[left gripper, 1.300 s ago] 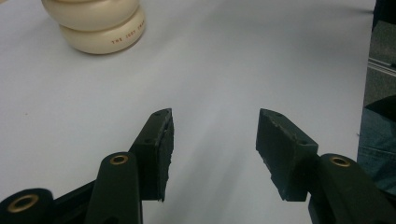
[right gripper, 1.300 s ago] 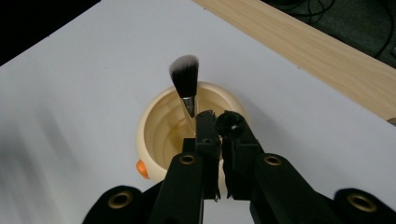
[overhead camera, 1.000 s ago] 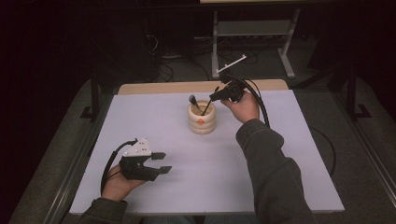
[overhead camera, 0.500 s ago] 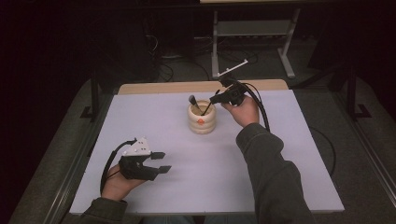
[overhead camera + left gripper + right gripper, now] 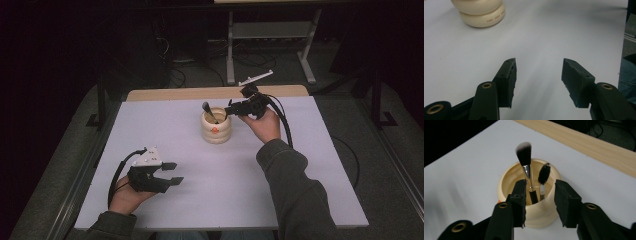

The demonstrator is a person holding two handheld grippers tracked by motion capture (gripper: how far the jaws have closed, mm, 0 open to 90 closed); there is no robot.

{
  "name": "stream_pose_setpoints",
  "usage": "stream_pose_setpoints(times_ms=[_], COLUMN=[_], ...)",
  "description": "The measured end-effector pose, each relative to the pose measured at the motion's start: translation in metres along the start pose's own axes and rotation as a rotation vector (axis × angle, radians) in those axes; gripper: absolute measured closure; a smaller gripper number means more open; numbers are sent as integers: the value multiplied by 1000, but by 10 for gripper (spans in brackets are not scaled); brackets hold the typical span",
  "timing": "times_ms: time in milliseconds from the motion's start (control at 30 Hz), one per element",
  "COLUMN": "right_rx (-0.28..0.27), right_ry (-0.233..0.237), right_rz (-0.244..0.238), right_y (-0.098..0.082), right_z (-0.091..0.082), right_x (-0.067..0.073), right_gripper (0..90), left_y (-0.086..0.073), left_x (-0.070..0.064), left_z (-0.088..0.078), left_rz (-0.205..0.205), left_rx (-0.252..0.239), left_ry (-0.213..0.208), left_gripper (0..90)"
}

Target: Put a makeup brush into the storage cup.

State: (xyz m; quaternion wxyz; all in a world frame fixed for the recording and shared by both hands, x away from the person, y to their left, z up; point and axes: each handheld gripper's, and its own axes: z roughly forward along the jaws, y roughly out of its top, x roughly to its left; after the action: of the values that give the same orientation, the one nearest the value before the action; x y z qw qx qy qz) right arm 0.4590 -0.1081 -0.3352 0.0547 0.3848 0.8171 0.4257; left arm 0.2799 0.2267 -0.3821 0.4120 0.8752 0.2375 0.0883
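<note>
A cream ribbed pot [image 5: 216, 127] stood mid-desk [image 5: 150, 125], holding a white-tipped brush [image 5: 524, 152] and a small dark brush [image 5: 544, 173]. The right gripper [image 5: 540, 192] had just been opening, nothing clamped; the left gripper [image 5: 537, 77] gaped empty.

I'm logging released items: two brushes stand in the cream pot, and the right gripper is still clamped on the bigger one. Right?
Not quite. The right gripper has just been opening; in the right gripper view its pads stand clear of the bigger brush. Both it and the smaller brush do stand in the cream pot.
</note>
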Motion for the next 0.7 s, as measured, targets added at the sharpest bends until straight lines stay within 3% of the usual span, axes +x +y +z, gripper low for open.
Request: stream_pose_setpoints(times_ms=[233,433,700], right_rx=[-48,-70,-81], right_ry=[11,21,14], right_rz=[21,29,30], right_y=[-14,-26,-45], right_z=[-13,-23,-32], right_x=[-2,-6,-9], right_gripper=[452,396,367], left_y=[-1,-2,-3], left_x=[3,6,6], left_z=[-3,-2,-5], left_rz=[-9,-5,-38], left_rx=[-8,13,-22], left_ry=[11,18,29], left_gripper=[437,406,364])
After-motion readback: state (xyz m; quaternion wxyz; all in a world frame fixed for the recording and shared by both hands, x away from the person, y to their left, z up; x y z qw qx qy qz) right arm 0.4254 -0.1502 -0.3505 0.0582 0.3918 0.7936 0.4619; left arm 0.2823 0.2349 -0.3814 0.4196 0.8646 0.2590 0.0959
